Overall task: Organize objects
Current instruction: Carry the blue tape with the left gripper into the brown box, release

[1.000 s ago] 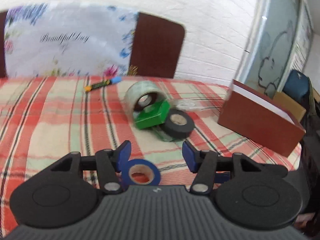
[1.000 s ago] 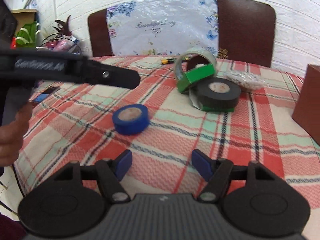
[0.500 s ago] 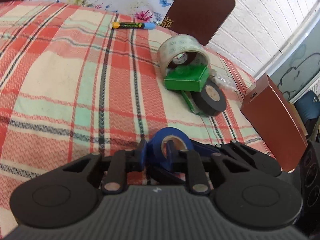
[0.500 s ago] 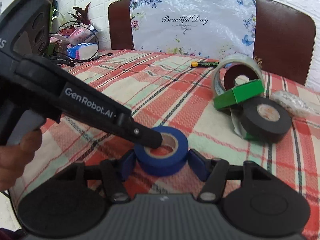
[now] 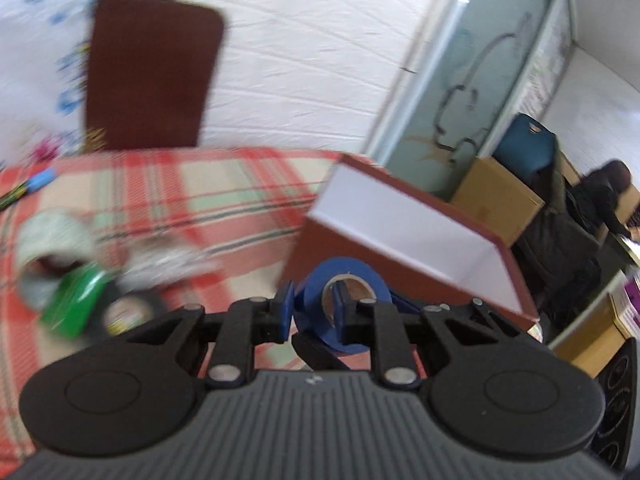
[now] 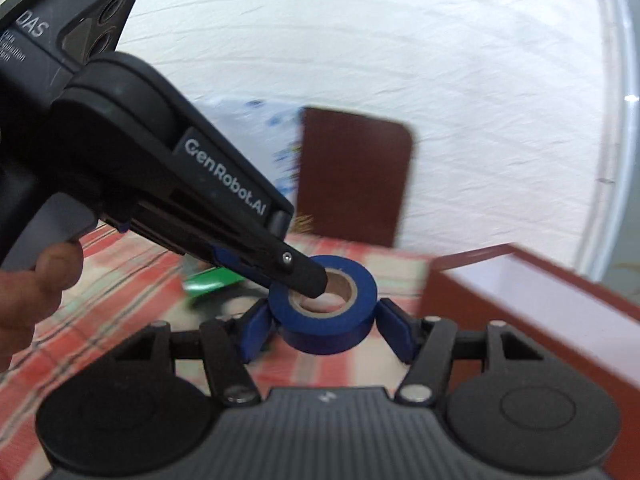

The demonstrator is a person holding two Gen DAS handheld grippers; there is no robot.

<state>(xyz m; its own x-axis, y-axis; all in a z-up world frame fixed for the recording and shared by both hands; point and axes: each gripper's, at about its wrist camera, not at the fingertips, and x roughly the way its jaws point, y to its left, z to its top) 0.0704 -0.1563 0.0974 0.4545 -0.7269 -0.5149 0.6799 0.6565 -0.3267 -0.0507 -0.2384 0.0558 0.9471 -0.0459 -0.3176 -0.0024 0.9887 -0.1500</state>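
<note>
I find the blue tape roll (image 5: 345, 305) lifted clear of the plaid surface (image 5: 224, 204), with my left tool (image 5: 312, 314) clenched on its wall, one finger through the core, and my right tool (image 6: 322, 330) clamping its outer sides. I judge the step in hand to be the carry to the open brown box (image 5: 404, 236), which stands just beyond the roll on the right. The next move calls for bringing the roll over the box rim and releasing both tools inside; the clear tape roll (image 5: 48, 252) and green box (image 5: 76, 300) remain on the surface at left.
</note>
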